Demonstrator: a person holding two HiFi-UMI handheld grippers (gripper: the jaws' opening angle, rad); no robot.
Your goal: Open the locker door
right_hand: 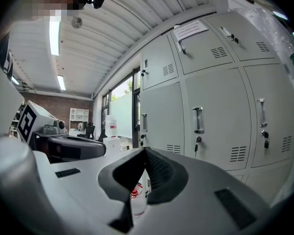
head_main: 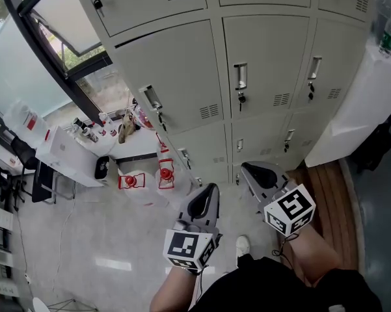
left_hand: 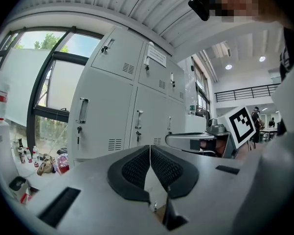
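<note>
A bank of pale grey lockers [head_main: 267, 57] faces me, each door with a metal handle and a key below it. The middle door's handle [head_main: 240, 77] is straight ahead, with others to its left [head_main: 151, 99] and right [head_main: 314, 68]. All the doors look closed. My left gripper [head_main: 206, 192] is held low in front of the lockers, its jaws shut and empty [left_hand: 149, 151]. My right gripper [head_main: 250, 169] sits beside it, a little closer to the lockers, also shut with nothing between the pads [right_hand: 145, 153]. Neither touches a door. The nearest handle [right_hand: 198, 120] shows ahead in the right gripper view.
A white table [head_main: 68, 155] with bottles and small items stands at the left under the window. Two clear jugs with red labels [head_main: 166, 174] sit on the floor by the lockers' base. A white panel [head_main: 358, 109] and wooden flooring [head_main: 328, 194] lie to the right.
</note>
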